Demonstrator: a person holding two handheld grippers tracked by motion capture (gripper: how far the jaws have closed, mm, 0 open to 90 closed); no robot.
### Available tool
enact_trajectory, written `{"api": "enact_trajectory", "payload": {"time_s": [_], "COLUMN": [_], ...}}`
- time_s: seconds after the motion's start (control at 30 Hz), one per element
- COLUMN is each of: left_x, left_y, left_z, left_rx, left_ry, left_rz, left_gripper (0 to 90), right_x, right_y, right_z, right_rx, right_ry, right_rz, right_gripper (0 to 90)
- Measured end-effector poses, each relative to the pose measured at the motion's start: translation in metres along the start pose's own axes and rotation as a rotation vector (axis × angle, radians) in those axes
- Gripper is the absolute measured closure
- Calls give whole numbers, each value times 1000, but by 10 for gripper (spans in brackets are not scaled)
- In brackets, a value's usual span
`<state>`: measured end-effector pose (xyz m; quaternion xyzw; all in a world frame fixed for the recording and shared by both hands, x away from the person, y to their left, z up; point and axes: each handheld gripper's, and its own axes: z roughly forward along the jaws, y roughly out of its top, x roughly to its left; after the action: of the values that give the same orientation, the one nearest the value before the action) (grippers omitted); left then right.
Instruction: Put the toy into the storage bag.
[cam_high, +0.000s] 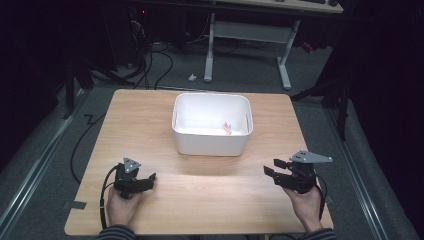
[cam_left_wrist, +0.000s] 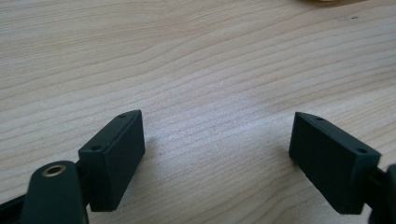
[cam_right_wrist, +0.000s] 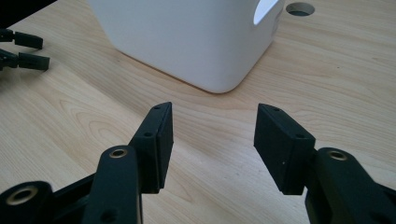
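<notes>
My left tool (cam_high: 148, 179) and right tool (cam_high: 270, 167) rested spread and empty on the bench (cam_high: 150, 115), near its front edge. From above, something small (cam_high: 227, 127) lay inside the bin (cam_high: 210, 142); bare wood lay between.

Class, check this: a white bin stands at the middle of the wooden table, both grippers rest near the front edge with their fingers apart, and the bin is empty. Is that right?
Not quite. The white bin is not empty: the high view shows a small orange-pink item lying inside it. The rest stands: the left gripper and right gripper hold nothing on the wooden table.
</notes>
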<state>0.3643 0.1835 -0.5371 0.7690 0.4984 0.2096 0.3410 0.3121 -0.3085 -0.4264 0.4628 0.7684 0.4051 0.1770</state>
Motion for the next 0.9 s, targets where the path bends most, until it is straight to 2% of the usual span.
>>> {"api": "enact_trajectory", "payload": {"time_s": [0.47, 0.9], "left_x": [0, 0], "left_y": [0, 0], "left_z": [0, 0], "left_rx": [0, 0], "left_ry": [0, 0], "left_rz": [0, 0], "left_gripper": [187, 187], "right_x": [8, 5], "right_y": [-2, -9], "right_z": [26, 44], "right_rx": [58, 82], "right_ry": [20, 23], "right_rz": [-23, 10], "right_gripper": [473, 475]}}
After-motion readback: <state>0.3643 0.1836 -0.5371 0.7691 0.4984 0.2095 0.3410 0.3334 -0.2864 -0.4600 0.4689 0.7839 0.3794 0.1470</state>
